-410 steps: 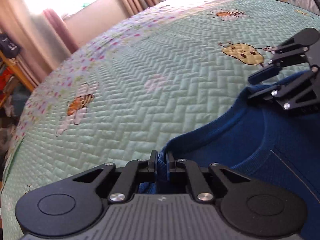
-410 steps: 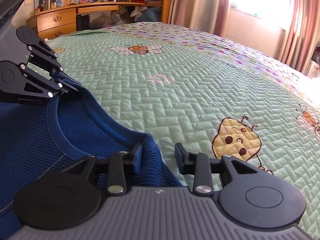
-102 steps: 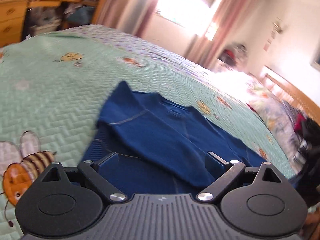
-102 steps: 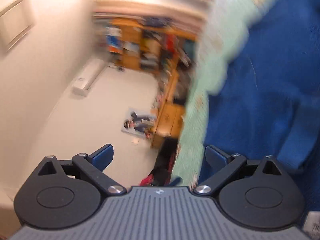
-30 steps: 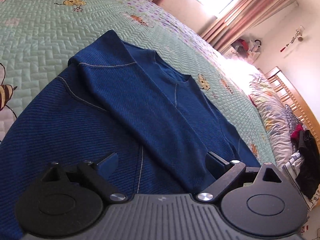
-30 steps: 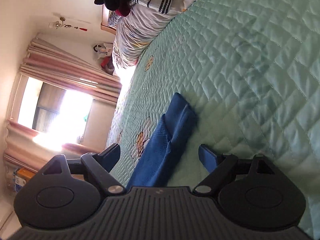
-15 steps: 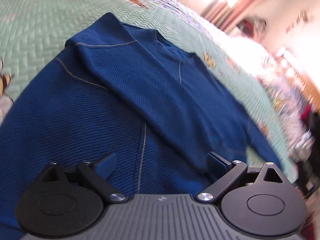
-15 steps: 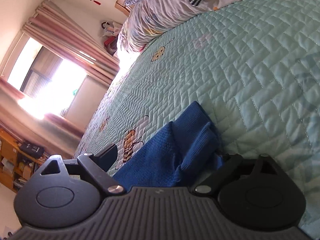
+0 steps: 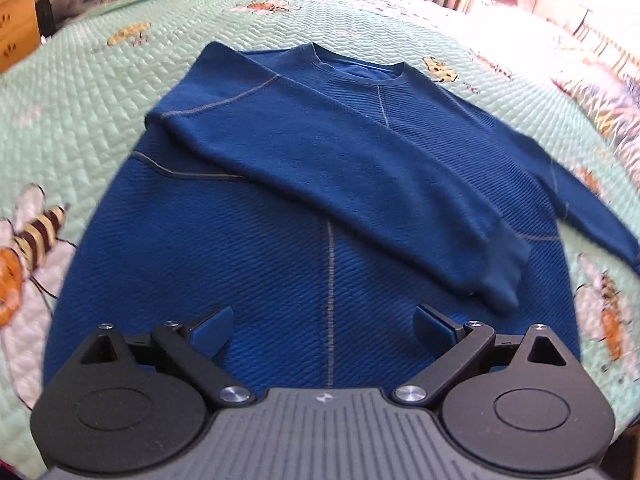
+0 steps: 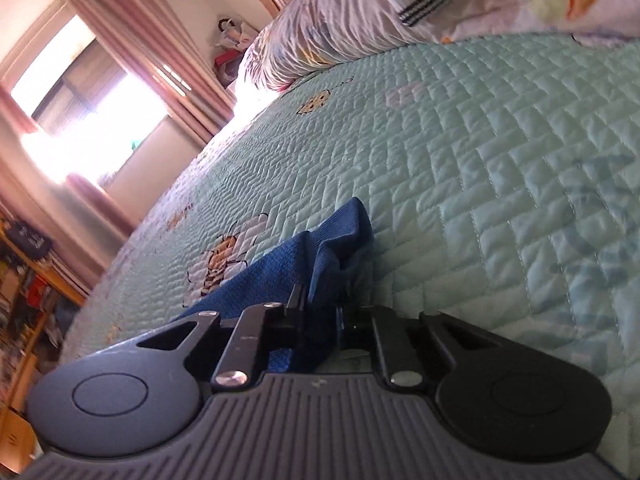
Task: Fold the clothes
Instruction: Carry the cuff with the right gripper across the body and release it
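Note:
A blue ribbed sweater (image 9: 304, 168) lies flat on the green quilted bedspread (image 9: 80, 80), collar at the far end. One sleeve (image 9: 360, 184) is folded diagonally across the chest, its cuff near the right hem. My left gripper (image 9: 324, 326) hovers open over the lower body of the sweater, nothing between its fingers. In the right wrist view the jaws of my right gripper (image 10: 320, 308) are closing on the cuff of the other sleeve (image 10: 328, 248), which bunches up between the pads and lifts off the quilt.
The bedspread (image 10: 500, 184) carries bee and flower prints. Pillows and rumpled bedding (image 10: 360, 28) pile at the head of the bed. A curtained window (image 10: 92, 104) and wooden shelves (image 10: 24, 280) stand beyond the bed; a wooden dresser (image 9: 16, 36) shows in the left wrist view.
My right gripper's jaws have come together on the sleeve cuff that lay between them. The left gripper has rolled and shifted, so the whole sweater now sits squarely in its view.

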Tool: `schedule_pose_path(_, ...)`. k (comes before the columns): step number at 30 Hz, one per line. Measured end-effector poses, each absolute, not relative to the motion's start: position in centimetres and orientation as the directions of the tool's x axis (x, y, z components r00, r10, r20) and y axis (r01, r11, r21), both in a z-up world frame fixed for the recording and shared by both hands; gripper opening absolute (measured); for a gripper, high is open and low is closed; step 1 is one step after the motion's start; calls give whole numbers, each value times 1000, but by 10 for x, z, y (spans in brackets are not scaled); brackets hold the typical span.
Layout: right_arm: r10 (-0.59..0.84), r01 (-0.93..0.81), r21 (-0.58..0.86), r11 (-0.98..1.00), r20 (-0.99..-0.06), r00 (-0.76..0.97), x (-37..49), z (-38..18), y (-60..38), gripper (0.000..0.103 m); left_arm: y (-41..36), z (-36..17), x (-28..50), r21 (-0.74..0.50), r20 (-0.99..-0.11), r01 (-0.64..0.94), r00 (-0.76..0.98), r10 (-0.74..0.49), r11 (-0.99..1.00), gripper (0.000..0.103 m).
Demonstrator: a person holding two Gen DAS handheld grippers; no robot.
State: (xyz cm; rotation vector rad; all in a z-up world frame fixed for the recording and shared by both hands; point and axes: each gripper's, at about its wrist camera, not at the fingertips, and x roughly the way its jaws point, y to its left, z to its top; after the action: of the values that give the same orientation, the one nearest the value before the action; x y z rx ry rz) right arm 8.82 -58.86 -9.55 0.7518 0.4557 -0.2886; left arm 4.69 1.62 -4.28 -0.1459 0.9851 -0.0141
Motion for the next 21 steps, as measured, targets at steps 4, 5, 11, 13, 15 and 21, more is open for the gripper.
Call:
schedule_pose_path(4, -108, 418, 545, 727, -510, 853, 94, -88, -578, 13, 22, -43, 44, -94, -835, -59, 548, -46, 994, 100)
schedule_pose_path(5, -93, 413, 569, 711, -506, 857, 93, -87, -579, 13, 25, -44, 43, -96, -838, -64, 543, -46, 993, 100)
schedule_pose_path(11, 65, 273, 812, 516, -355, 933, 99, -73, -575, 12, 51, -48, 35, -164, -837, -94, 540, -88, 982, 100)
schedule_pose_path(13, 122, 181, 848, 498, -275, 954, 103, -52, -558, 12, 61, -48, 30, -176, -830, -95, 549, -96, 980, 100)
schedule_pose_path(15, 186, 86, 851, 518, -211, 960, 111, -22, -530, 12, 70, -48, 25, -175, -826, -97, 556, -93, 980, 100)
schedule_pose_path(21, 443, -249, 794, 555, -28, 896, 130, 77, -419, 12, 107, -43, 4, -209, -807, -127, 583, -98, 970, 100)
